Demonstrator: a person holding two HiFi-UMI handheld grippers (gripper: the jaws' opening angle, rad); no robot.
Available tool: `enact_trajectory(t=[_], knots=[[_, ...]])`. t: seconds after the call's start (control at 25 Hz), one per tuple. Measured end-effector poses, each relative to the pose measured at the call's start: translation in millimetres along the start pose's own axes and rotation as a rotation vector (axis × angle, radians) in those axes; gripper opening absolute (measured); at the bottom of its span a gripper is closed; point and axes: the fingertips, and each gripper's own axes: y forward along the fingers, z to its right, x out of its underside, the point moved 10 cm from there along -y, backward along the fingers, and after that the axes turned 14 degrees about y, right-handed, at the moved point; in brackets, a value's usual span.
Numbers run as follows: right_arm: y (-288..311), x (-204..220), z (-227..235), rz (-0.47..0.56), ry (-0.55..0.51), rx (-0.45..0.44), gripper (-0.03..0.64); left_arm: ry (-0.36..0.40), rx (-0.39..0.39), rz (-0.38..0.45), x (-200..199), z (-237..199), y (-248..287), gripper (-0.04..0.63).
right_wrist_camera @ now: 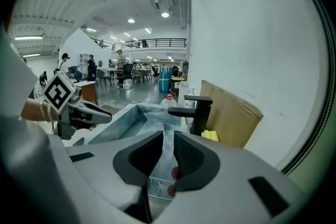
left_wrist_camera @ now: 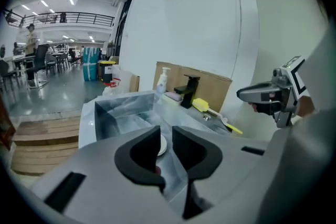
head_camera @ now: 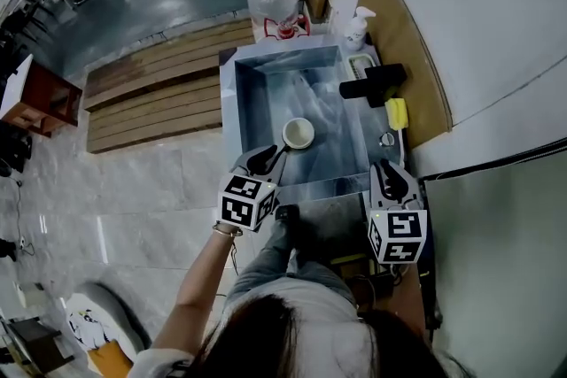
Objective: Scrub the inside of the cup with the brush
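Since neither of your tools holds anything, the task is judged not yet started: no scrubbing is done, and fetching the brush, steadying the cup and working the inside are all left. The cup stands upright on the floor of the sink, near the front wall, pale and apparently empty. The brush, with its yellow head, lies on the sink's right-hand ledge, just in front of the black faucet and well apart from the cup; a soap bottle stands at the far corner. Your left gripper hangs over the front rim of the sink, pointing down toward the cup but not touching it. In the left gripper view its jaws stand partly apart with a narrow gap, and only a sliver of the cup shows through that gap, lying beyond the pads, so nothing is gripped. Your right gripper is at the front right corner, near the ledge, short of the brush. In the right gripper view its jaws are likewise parted a little, with only the sink wall visible between them. My judgement is that the right side is placed for the brush and the left for the cup.
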Motion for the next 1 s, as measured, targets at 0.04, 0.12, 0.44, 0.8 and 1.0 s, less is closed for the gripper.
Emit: enact_trajectory(t=[0.04,0.12,0.44,0.8,1.0], knots=[[3,1,3,-0.011,-0.002,0.011,0.074,0.001,0.007,-0.018,3,-3,6,0.064],[8,5,8,-0.034,-0.007,0.031,0.091,0.0,0.02,-0.051,9,-9,16,0.072],[24,21,28,-0.113,-0.006,0.096,0.111,-0.023,0.082,-0.165,30,-22,55,0.109],[34,41,47,-0.199,0.007,0.156,0.13,-0.029,0.121,-0.282,50,-28,87,0.129],[40,52,59,-0.237,0.017,0.188,0.14,-0.03,0.126,-0.342,59,-32,105,0.132]])
